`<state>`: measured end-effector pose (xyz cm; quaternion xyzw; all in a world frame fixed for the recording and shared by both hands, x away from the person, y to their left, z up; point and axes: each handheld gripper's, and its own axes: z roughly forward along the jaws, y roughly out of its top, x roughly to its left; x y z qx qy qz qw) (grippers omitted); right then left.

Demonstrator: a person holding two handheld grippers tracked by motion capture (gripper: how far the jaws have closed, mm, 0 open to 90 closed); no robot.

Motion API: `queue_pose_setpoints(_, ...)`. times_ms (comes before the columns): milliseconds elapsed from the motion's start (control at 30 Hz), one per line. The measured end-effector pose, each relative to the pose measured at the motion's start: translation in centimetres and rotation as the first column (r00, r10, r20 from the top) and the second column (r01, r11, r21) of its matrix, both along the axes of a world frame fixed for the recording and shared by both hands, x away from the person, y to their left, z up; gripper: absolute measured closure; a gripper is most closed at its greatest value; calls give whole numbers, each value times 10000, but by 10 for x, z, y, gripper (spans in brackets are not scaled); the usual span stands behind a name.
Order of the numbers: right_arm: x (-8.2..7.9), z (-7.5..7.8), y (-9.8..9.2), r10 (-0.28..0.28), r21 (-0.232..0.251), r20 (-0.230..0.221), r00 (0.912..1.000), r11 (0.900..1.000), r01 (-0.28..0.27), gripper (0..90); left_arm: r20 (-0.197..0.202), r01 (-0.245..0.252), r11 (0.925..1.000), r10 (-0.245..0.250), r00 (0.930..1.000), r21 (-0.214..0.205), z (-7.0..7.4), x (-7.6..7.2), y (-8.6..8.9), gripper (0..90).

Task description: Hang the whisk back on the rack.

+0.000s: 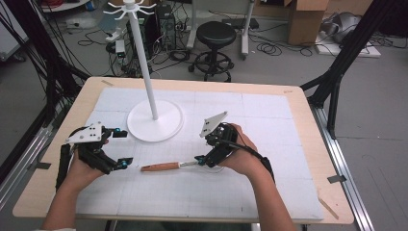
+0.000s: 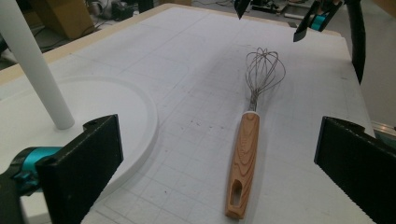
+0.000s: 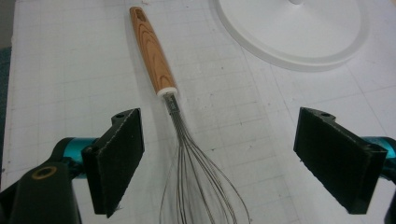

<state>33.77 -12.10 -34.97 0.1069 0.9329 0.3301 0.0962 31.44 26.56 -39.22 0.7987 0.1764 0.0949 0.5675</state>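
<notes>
**Whisk flat on the mat, both grippers spread around it**

From my remote seat I saw the whisk (image 1: 163, 167) lying flat on the white gridded mat (image 1: 269, 120), just on the person's side of the round base of the white stand (image 1: 155, 120) and apart from it. Its wooden handle (image 2: 243, 161) pointed toward the left gripper (image 1: 120, 148), and its wire loops (image 3: 196, 186) ran toward the right gripper (image 1: 204, 159).

The left gripper's jaws were spread wide, hovering at the handle's end without touching it; in the left gripper view the handle lay between the two pads, nearer the far one. The right gripper's jaws were also held apart, straddling the wire loops with nothing pinched; I could not tell whether a pad grazed the wires. The stand's pole (image 2: 35, 70) rose from the base, beside the whisk.
</notes>
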Motion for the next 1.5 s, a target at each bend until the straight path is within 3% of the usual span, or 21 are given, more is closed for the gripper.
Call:
queue_pose_setpoints(233, 4, -2, 10, 259, 100, -51, 9997, 9996, -259, 151, 15, -75, 10000, 75, 10000, -12, 1, 0, 3, 17)
queue_pose_setpoints(467, 11, -15, 43, 871, -566, -421, 9953, 9944, -894, 154, 5, -104, 9997, 104, 9999, 205, 0, 0, 2, 17)
queue_pose_setpoints(500, 13, -21, 53, 1084, -929, -577, 9924, 9892, -1134, 156, -6, -119, 9997, 119, 9999, 231, 0, -1, 2, 17)
queue_pose_setpoints(700, 15, -38, 77, 1279, -1590, -1092, 9858, 9767, -1443, 168, 11, -166, 9996, 166, 9999, 233, 0, 0, 2, 16)
queue_pose_setpoints(967, 13, -58, 102, 1834, -2477, -1566, 9705, 9439, -2183, 338, 4, -142, 9995, 142, 9999, 274, -1, 0, 1, 17)
queue_pose_setpoints(1200, 12, -65, 107, 1912, -3113, -1841, 9641, 9191, -2417, 577, 28, -169, 9995, 168, 9999, 273, 0, 0, 1, 17)
queue_pose_setpoints(1267, 10, -64, 107, 2060, -3096, -1853, 9608, 9157, -2560, 674, 29, -173, 9994, 172, 9998, 304, -1, 0, 1, 17)
queue_pose_setpoints(1367, 7, -62, 108, 2173, -3257, -1659, 9619, 9086, -2614, 690, 43, -165, 9994, 164, 9999, 305, 0, 0, 0, 17)
queue_pose_setpoints(1500, 6, -61, 105, 2114, -3267, -1587, 9644, 9105, -2534, 694, 69, -190, 9995, 188, 9998, 266, 1, -1, 1, 17)
